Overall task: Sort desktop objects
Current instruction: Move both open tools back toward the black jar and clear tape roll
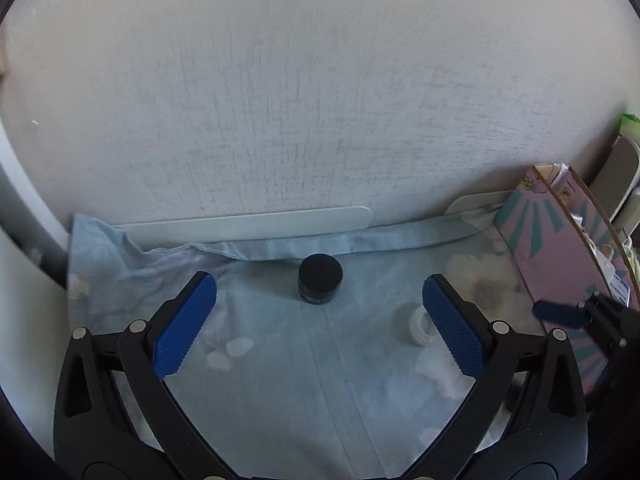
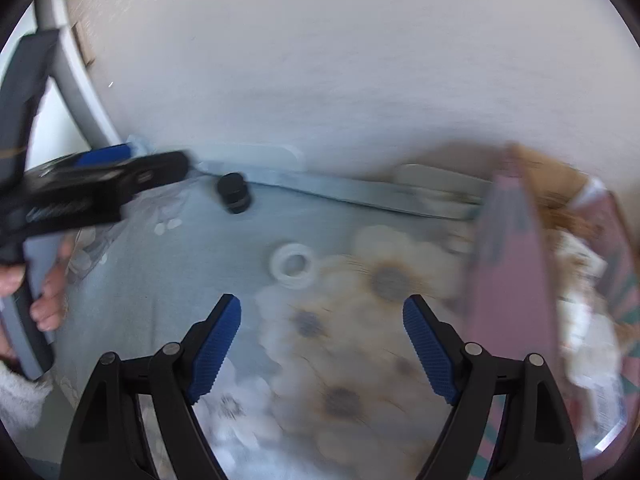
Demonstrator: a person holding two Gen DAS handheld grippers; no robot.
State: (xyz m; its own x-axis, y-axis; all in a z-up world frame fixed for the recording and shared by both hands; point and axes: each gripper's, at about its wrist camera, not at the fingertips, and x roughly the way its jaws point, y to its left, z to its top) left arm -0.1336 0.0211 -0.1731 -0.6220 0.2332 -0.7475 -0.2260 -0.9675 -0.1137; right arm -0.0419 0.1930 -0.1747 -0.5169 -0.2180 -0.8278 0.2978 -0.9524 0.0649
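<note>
A small black jar [image 1: 320,284] stands on the blue floral cloth near the wall; it also shows in the right wrist view [image 2: 234,192]. A white ring-shaped cap [image 2: 294,266] lies on the cloth, seen partly behind my left gripper's right finger [image 1: 418,326]. My left gripper [image 1: 320,320] is open and empty, just short of the jar. My right gripper [image 2: 322,348] is open and empty above the cloth, left of a pink box [image 2: 516,280]. The right gripper's tip [image 1: 560,314] shows at the left view's right edge.
The pink cardboard box [image 1: 560,264] with several packets inside stands at the right. A white flat strip [image 1: 248,226] lies along the wall base. The wall is close behind. The hand holding the left gripper [image 2: 48,296] is at the left.
</note>
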